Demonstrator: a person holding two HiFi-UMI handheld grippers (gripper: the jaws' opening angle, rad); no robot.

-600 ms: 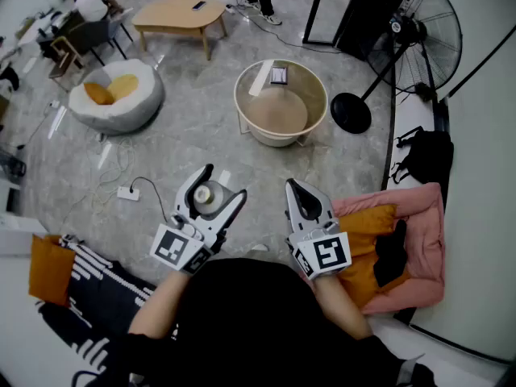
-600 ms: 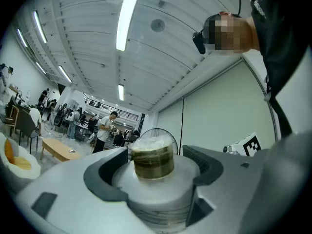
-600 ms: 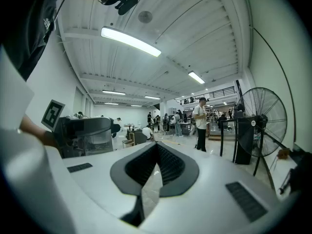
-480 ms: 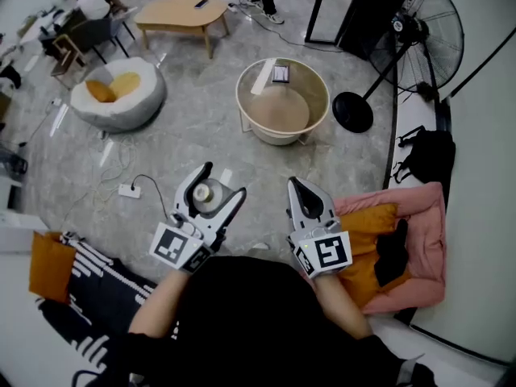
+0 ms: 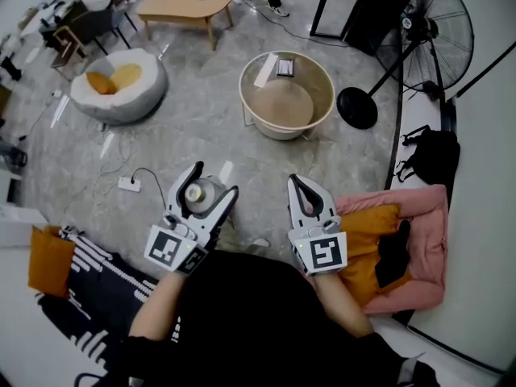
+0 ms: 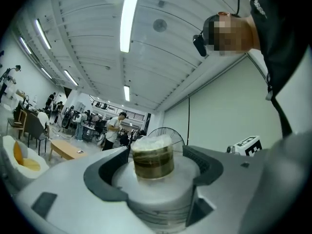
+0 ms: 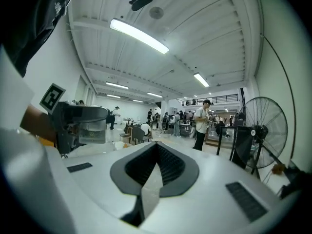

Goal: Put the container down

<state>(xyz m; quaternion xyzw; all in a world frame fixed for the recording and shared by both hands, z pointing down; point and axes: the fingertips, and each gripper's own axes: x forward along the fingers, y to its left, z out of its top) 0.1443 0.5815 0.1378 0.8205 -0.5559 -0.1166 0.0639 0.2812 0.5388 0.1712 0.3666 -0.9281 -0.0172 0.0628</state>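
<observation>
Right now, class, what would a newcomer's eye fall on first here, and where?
The left hand-held gripper grips a pale container above the floor, centre-left in the head view. Beside it the right hand-held gripper is shut and empty; a round beige tub stands on the floor ahead.

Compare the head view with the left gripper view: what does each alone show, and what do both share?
Head view only: a round beige basin, a power strip and a pink cushion. Left gripper view only: the ceiling lights and the camera on the person's head. Both: the left gripper clamped on the container, the pedestal fan, the white beanbag.
</observation>
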